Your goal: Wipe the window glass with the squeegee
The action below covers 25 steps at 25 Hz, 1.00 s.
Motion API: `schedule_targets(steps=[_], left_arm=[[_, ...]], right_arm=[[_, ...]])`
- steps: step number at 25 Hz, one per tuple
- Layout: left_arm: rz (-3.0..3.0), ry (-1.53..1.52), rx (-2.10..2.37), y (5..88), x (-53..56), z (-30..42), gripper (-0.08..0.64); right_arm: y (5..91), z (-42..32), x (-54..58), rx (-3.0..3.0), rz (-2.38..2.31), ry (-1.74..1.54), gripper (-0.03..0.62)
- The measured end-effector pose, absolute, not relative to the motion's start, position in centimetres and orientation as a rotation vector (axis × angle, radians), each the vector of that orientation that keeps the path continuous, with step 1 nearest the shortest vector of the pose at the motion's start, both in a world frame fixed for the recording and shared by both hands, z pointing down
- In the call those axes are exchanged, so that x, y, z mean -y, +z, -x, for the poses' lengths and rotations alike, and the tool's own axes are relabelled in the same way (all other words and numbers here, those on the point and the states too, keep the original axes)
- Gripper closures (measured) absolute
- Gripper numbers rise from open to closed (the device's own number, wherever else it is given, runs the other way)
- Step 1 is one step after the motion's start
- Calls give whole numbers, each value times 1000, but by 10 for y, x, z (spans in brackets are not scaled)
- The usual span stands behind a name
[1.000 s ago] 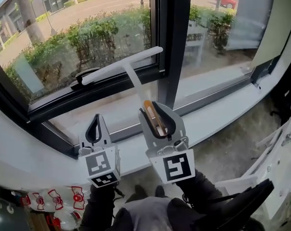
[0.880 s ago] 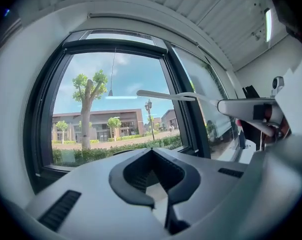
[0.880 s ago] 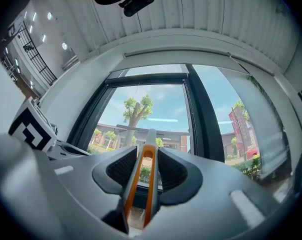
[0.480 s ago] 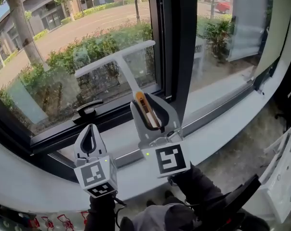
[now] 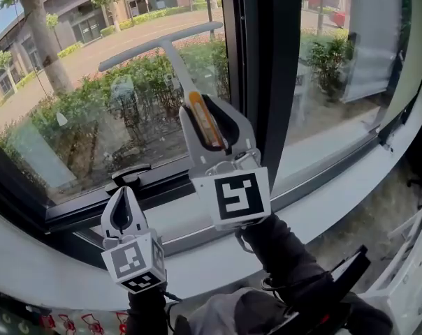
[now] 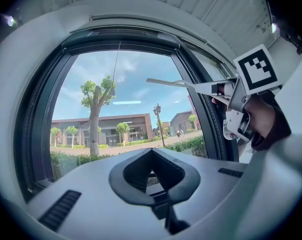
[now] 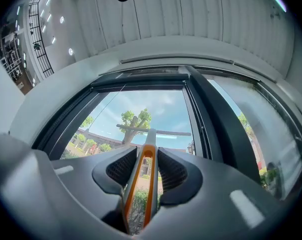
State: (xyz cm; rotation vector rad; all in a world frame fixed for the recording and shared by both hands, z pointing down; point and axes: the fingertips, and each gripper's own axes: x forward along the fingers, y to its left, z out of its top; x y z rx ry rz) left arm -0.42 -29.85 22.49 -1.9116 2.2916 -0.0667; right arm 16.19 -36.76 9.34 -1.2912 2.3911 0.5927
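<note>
R gripper (image 5: pixel 204 115) jaws clamped on squeegee (image 5: pixel 161 45) handle, blade high on left window glass (image 5: pixel 71 124), contact unconfirmed; L gripper (image 5: pixel 122 211) shut, empty, low by sill (image 5: pixel 50 274); rec.: seat blade flat, even pressure, straight downward pull, clear of frame (image 5: pixel 263 61).

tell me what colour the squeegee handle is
Orange; the squeegee handle shows best in the right gripper view.
</note>
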Motion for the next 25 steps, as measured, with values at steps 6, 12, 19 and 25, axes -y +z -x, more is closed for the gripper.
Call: schedule_targets(steps=[6,12,19,25], left_arm=[[1872,-71,-2324,227,305,10,563],[1849,-77,-2346,229,315,10,563],[1843,-70,-2358,231,317,15,563],[1839,-71,-2359,233,318,18,563]], right_arm=[[89,-163,400,-2362,1307,563,462],[87,-162,408,-2332,1351,622,462],[89,-153,408,-2305,1385,607,462],[91,-152,410,-2297,1390,592,462]])
